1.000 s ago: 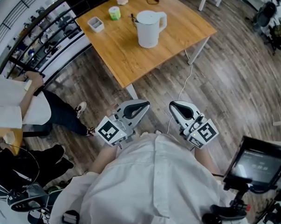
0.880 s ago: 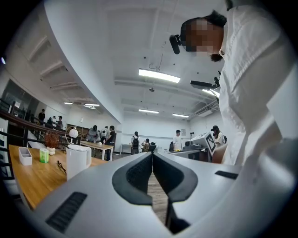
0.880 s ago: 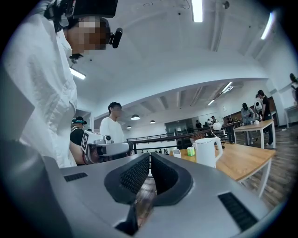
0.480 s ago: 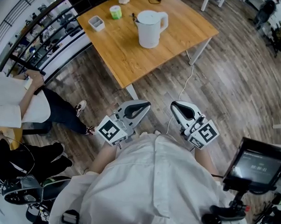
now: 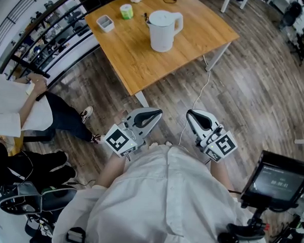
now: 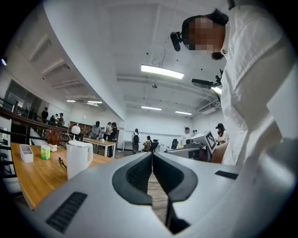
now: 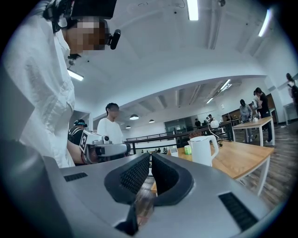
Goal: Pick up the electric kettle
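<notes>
Approach step in hand: electric kettle (image 5: 162, 32) is seen upper centre on the counter (image 5: 139, 62), well apart from both tools. Left tool (image 5: 156, 113) and right tool (image 5: 190, 114) are fully closed, empty. Next, judged: distance to be closed, one tool opened for the handle (image 5: 179, 21).

Wooden counter (image 5: 137, 62) on a plank floor (image 5: 259, 83)
A green cup (image 5: 126, 11) and a small white tray (image 5: 104, 24) sit near the counter's far left edge, apart from each other. A white cable (image 5: 195, 102) trails across the floor. A seated person (image 5: 21, 110) is at left, and a dark screen (image 5: 276, 180) at lower right.
</notes>
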The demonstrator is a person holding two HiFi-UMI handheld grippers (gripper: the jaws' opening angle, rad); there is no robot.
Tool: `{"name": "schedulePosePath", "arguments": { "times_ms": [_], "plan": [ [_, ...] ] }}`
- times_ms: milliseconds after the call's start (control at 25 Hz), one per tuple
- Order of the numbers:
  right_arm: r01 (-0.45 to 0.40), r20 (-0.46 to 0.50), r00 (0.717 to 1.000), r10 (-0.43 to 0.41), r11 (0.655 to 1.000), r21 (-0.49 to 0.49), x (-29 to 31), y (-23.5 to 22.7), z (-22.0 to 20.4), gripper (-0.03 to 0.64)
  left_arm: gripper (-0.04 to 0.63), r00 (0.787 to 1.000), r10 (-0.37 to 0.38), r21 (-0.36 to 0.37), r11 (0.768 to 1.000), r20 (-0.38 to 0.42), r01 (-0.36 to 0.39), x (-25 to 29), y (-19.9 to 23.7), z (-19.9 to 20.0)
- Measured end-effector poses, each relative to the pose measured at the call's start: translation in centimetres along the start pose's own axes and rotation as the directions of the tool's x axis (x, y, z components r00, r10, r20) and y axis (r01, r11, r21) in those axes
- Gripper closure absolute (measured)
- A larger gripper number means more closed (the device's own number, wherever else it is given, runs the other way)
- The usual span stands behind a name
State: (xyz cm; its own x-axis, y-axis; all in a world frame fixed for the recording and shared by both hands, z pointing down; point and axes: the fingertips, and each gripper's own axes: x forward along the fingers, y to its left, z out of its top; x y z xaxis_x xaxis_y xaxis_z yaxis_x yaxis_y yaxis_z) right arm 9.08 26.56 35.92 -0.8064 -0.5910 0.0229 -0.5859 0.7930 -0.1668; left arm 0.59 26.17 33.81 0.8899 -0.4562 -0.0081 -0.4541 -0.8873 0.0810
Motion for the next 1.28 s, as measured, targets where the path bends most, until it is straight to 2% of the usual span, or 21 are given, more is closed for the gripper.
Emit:
{"name": "schedulePosePath", "arguments": {
  "times_ms": [520,840,960,1280],
  "plan": [
    [-0.024,-0.013,1.0,0.024,1.0,-0.009,-1.7,-0.5,-0.7,0.603,0.588,1.0,0.03,0.002,1.0,0.007,-0.03,0.4,-1.6,-0.9],
    [-0.019,-0.022,1.0,0.019,1.0,-0.019,-1.1,-0.8,-0.2,0.603,0.588,0.999,0.052,0.002,0.999,0.003,-0.052,-0.6,-0.8,-0.7],
    [-0.017,-0.025,1.0,0.017,1.0,-0.021,0.0,-2.1,-0.2,0.603,0.588,0.999,0.054,0.004,0.999,0.005,-0.054,0.0,0.9,-0.7],
    [-0.002,-0.024,1.0,0.002,1.0,-0.007,5.2,-9.8,-0.4,0.603,0.588,0.998,0.061,0.015,0.998,0.002,-0.061,3.8,9.3,-0.7]
  ]
}}
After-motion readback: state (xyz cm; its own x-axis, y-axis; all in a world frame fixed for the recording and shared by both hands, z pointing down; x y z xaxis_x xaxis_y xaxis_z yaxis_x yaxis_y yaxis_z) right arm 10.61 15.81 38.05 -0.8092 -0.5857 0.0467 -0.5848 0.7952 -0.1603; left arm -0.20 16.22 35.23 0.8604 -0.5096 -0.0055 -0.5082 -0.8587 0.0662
